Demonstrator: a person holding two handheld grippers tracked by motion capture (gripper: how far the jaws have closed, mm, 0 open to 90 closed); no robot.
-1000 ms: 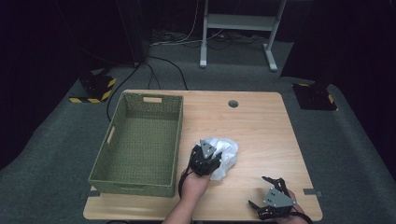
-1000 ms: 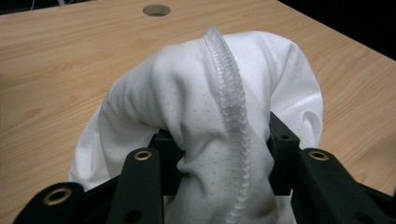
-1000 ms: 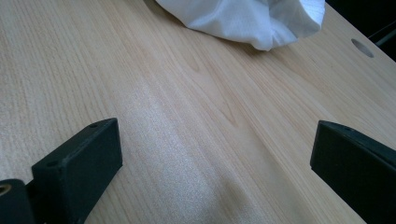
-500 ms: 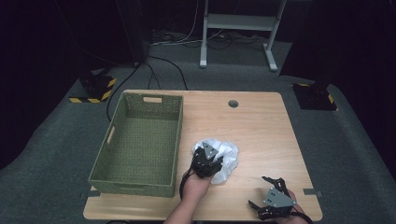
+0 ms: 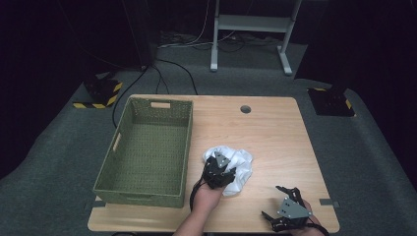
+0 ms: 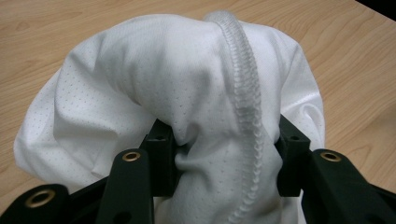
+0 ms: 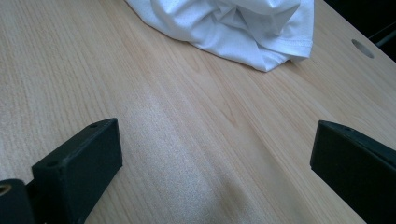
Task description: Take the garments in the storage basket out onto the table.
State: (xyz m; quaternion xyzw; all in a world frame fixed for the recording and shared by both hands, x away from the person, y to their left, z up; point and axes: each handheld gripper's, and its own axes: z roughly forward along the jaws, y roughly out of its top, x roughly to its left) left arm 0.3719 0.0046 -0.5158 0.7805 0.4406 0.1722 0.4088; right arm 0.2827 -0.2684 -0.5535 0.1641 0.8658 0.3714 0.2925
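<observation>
Two tongs: a white mesh garment is being gathered by one, while the other is kept idle on the tabletop.
Left tongs: seen in the left gripper view to be pressed into the white mesh garment, with a thick fold and a ribbed seam bunched between the jaws; the cloth is judged to be gripped, though the jaws are not fully closed around it.
Right tongs: jaws spread wide, nothing between them; bare wood is seen below them in the right gripper view.
Garment position: crumpled in a heap directly ahead of and under the left tongs, resting on the tabletop; well ahead and to the left of the right tongs, apart from them.
Green woven basket: just to the left of the left tongs, nothing inside it.
Done so far: a hold on the cloth appears to be established.
Left to do: the garment is judged not yet lifted clear or carried across; the likely placing in the basket is not yet done.
</observation>
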